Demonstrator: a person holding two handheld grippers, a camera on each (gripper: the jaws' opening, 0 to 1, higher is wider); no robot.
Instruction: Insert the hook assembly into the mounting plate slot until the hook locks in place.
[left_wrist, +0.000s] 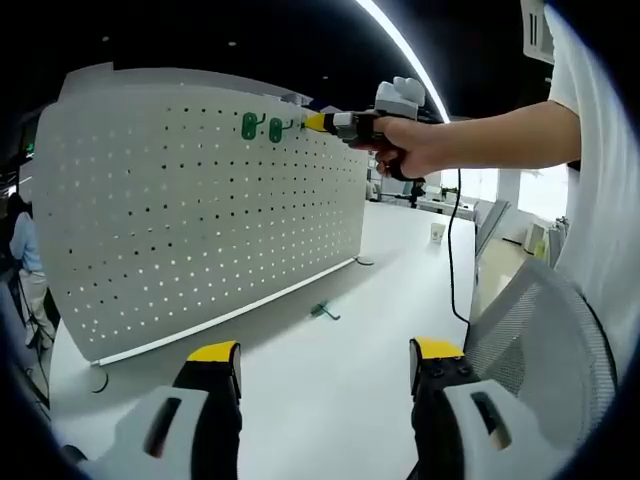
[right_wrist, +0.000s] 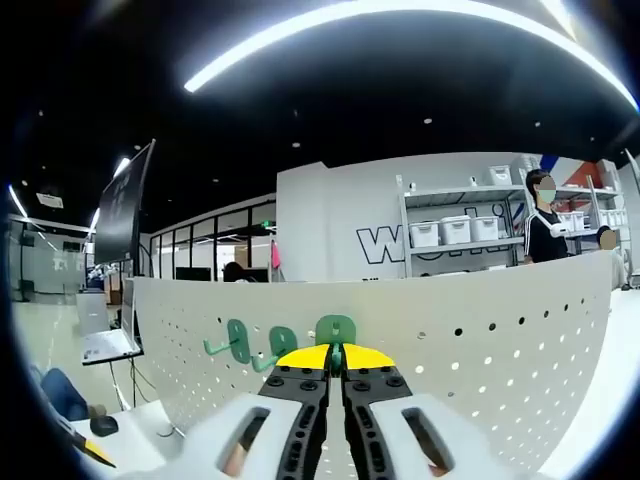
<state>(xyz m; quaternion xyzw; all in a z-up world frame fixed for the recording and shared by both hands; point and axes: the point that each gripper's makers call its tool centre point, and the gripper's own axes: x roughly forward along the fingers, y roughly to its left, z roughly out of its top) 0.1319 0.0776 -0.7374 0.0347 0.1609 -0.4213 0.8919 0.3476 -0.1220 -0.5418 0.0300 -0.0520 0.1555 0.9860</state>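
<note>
The right gripper (right_wrist: 336, 362) pinches a green hook (right_wrist: 336, 330) at the top of the white board (left_wrist: 200, 210), so push straight until it clicks, while the left gripper (left_wrist: 325, 365) waits wide open.

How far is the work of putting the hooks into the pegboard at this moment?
Done: two green hooks already hang near the top of the white pegboard. In hand: the right gripper is shut on a third green hook and holds it against the board's top row. Left: that hook is not clearly seated yet, and one more green hook lies on the table. The left gripper is open.
</note>
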